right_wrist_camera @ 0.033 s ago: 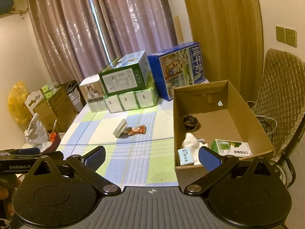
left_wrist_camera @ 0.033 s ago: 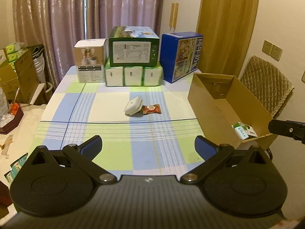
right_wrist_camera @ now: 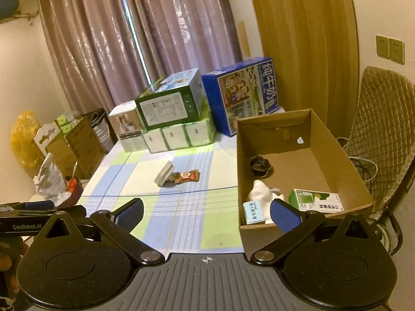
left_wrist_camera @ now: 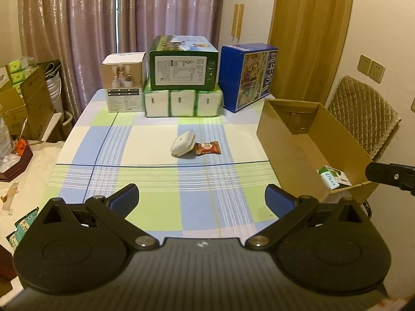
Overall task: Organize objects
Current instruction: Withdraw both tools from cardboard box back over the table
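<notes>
A small white case (left_wrist_camera: 182, 143) and a red snack packet (left_wrist_camera: 207, 148) lie side by side in the middle of the checked tablecloth (left_wrist_camera: 155, 199); the right wrist view shows the case (right_wrist_camera: 164, 173) and packet (right_wrist_camera: 187, 176) too. On the right stands an open cardboard box (right_wrist_camera: 334, 153). It holds a green-white carton (right_wrist_camera: 315, 199), a small blue-white box (right_wrist_camera: 253, 212), a white crumpled item (right_wrist_camera: 262, 190) and a dark object (right_wrist_camera: 260, 165). My left gripper (left_wrist_camera: 201, 191) hangs open over the near table edge, empty. My right gripper (right_wrist_camera: 206, 207) is open and empty beside the box's near corner.
Stacked cartons (left_wrist_camera: 182, 63) and a blue milk carton box (left_wrist_camera: 246, 76) line the table's far end before the curtains. A padded chair (left_wrist_camera: 363, 108) stands right of the box. Cardboard boxes and bags (left_wrist_camera: 23, 103) crowd the floor on the left.
</notes>
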